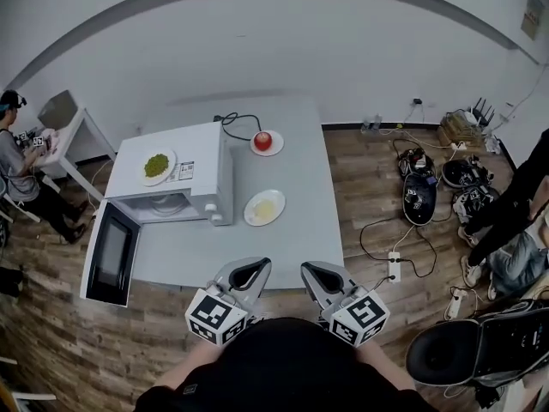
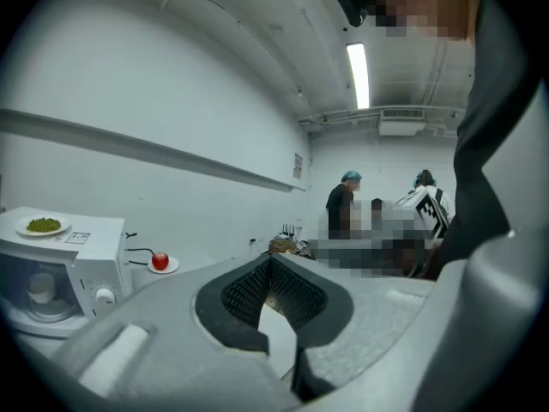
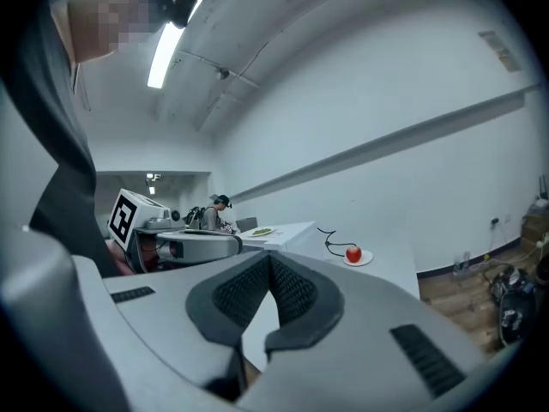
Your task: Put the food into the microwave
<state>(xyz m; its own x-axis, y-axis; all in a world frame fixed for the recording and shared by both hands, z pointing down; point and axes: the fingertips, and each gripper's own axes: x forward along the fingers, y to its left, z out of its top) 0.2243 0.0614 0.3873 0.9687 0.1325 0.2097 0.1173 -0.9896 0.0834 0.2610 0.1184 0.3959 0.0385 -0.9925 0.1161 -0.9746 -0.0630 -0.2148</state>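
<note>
Holding anything in your two tools at this moment?

— No, nothing. My left gripper [image 1: 249, 269] has its two jaws closed together, tip against tip, and nothing is between them. My right gripper [image 1: 319, 271] is the same: jaws pressed together, with nothing caught between.

— And the food, where is it?

— It is in three places, all outside the white microwave oven [image 1: 184, 174]. The microwave stands on the grey table [image 1: 292, 239], and its dark-windowed door [image 1: 110, 254] is swung open at its left side. One white plate of green food [image 1: 157, 166] lies on top of the microwave. One white plate of pale yellow food [image 1: 264, 208] lies on the table just beside the front right corner of the microwave. A small white plate with a round red fruit [image 1: 264, 141] is behind the microwave, to the right of its rear corner, near the black cable [image 1: 236, 125] that comes from the back of the microwave.

— Where are your tools from the microwave?

— Both are at the table edge nearest to me, in front of the microwave and a little to its right. They are side by side, well apart from the microwave and from every plate, and they touch none of them.
</note>
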